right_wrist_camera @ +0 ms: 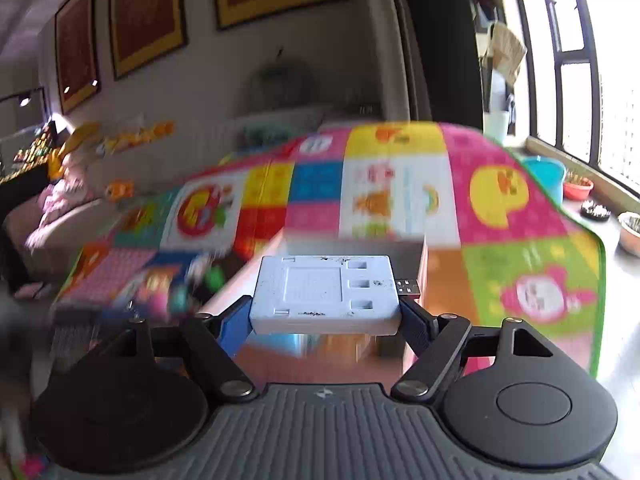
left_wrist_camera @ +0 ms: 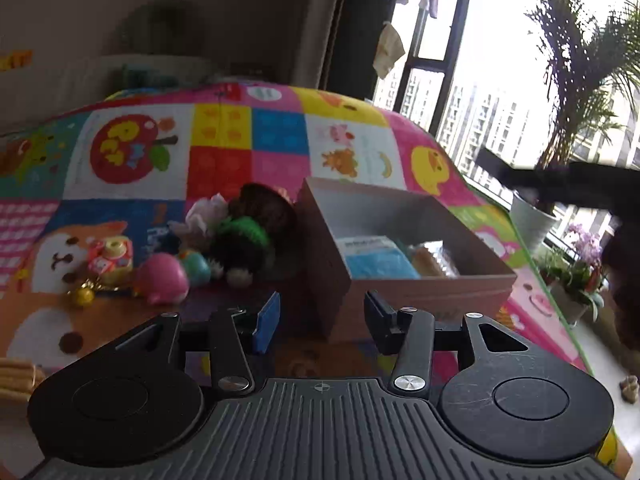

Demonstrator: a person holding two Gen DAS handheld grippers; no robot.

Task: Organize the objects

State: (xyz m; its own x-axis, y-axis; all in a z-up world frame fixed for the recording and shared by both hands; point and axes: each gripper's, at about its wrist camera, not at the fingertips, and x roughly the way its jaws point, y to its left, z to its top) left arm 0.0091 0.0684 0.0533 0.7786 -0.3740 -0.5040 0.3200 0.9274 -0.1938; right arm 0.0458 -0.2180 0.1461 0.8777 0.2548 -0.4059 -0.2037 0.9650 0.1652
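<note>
The right tool (right_wrist_camera: 325, 312) is gripping a white adapter (right_wrist_camera: 326, 295) above the cardboard box (left_wrist_camera: 404, 256) — the left tool (left_wrist_camera: 320, 320) is hovering wide open near the toys (left_wrist_camera: 224, 240) beside it.

boxes: 1 cardboard box (left_wrist_camera: 404, 256) | white USB hubs: 1 (right_wrist_camera: 326, 294) | toy piles: 1 (left_wrist_camera: 200, 248) (items blurred together)
</note>
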